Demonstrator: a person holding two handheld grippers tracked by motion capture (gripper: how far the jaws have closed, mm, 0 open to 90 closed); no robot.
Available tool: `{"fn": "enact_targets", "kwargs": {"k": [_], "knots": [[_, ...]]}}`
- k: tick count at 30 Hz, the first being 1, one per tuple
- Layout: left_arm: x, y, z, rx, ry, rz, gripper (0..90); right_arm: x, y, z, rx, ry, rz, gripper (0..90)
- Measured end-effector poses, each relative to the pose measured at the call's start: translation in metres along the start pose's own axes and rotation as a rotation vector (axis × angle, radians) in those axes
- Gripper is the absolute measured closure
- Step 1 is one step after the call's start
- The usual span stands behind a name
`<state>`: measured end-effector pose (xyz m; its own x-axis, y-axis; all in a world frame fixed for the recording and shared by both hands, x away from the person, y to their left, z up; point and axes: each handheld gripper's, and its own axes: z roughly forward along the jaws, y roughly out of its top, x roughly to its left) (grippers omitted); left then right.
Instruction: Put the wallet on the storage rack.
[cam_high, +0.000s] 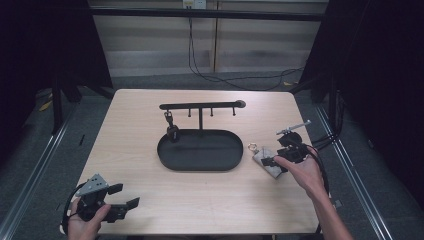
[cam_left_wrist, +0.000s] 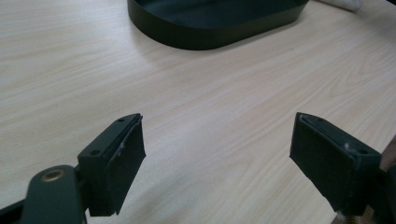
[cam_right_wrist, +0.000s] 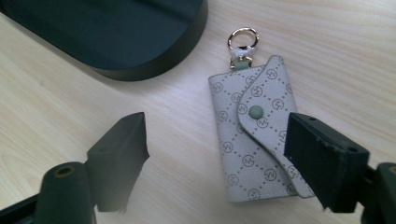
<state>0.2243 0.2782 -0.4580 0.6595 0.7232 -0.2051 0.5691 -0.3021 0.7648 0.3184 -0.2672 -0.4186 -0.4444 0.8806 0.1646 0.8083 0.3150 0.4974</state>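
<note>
Key pouch (cam_right_wrist: 257, 135) right of tray (cam_high: 200, 162) — hook rack (cam_high: 201, 106) seemingly in it

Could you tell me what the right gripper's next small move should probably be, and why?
Probably lower the right gripper and shift it slightly so both jaws straddle the grey key pouch, then close. The jaws stand open above the pouch, which lies flat on the table beside the black tray; one jaw overlaps its edge, so it is not yet centred.

Grey monogrammed key pouch (cam_right_wrist: 254, 135), flap snapped shut, lies flat on the table, apparently brass ring (cam_right_wrist: 243, 38) outstretched
</note>
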Motion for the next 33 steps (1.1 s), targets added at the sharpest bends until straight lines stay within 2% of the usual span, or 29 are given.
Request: {"fn": "enact_targets", "kwargs": {"k": [5,6,10,16,19,23,25,33], "knots": [[0.002,0.0,-0.001,-0.009,-0.002,-0.012,17.6,-0.007,0.005,0.006,0.031,0.012,0.003,23.8],[0.003,0.0,-0.001,-0.008,0.0,-0.012,17.7,-0.008,0.005,0.008,0.041,0.015,0.013,23.9],[0.002,0.001,-0.001,-0.009,-0.004,-0.015,17.7,-0.014,0.006,0.017,0.09,0.013,0.004,24.1],[0.004,0.001,-0.003,-0.015,-0.002,-0.02,17.7,-0.023,0.008,0.03,0.141,-0.022,0.007,23.6],[0.004,0.001,-0.002,-0.012,-0.005,-0.016,17.6,-0.023,0.012,0.035,0.187,-0.058,-0.015,23.0],[0.003,0.001,-0.002,-0.013,-0.01,-0.015,17.7,-0.02,0.02,0.04,0.198,-0.062,-0.024,23.2],[0.004,0.001,-0.002,-0.011,-0.013,-0.015,17.7,-0.019,0.022,0.045,0.23,-0.078,-0.039,23.2],[0.004,0.001,-0.003,-0.011,-0.014,-0.016,17.6,-0.022,0.029,0.056,0.274,-0.109,-0.054,23.4]]}}
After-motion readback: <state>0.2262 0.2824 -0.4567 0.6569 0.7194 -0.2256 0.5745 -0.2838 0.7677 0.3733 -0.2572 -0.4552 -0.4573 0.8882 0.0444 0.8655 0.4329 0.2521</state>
